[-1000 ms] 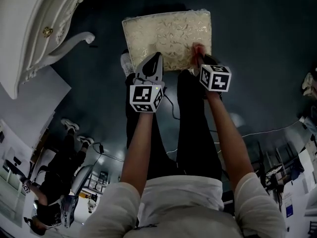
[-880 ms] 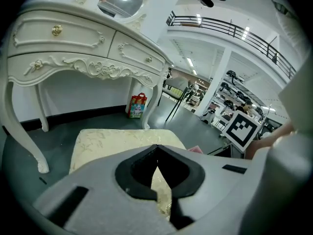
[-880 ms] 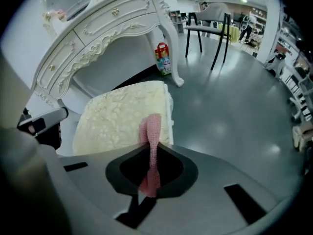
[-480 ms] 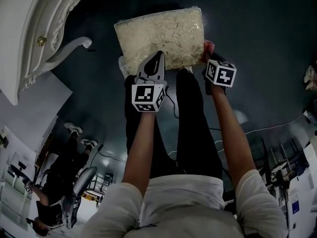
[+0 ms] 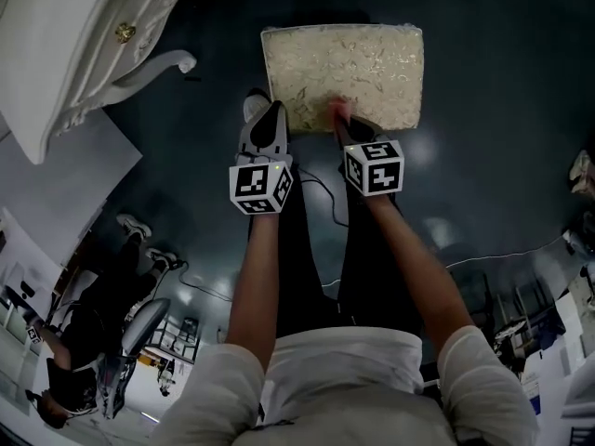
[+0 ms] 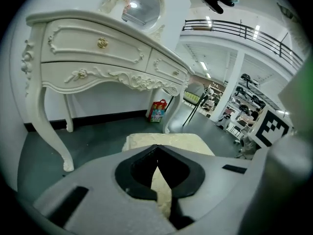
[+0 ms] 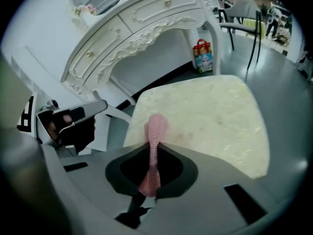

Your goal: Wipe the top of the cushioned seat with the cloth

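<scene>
You're looking at a pink cloth (image 7: 155, 127) that's coming across as knitted and rough. The cushioned seat (image 5: 344, 63) is showing cream patterned fabric with a slight sheen. The dark floor (image 5: 502, 82) is shining glossy and smooth, and the white dressing table (image 6: 88, 48) is looking painted and semi-gloss.

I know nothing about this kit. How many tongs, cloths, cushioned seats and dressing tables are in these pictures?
Tongs: 2 (left tongs, right tongs)
Pink cloth: 1
Cushioned seat: 1
White dressing table: 1
Total: 5
</scene>
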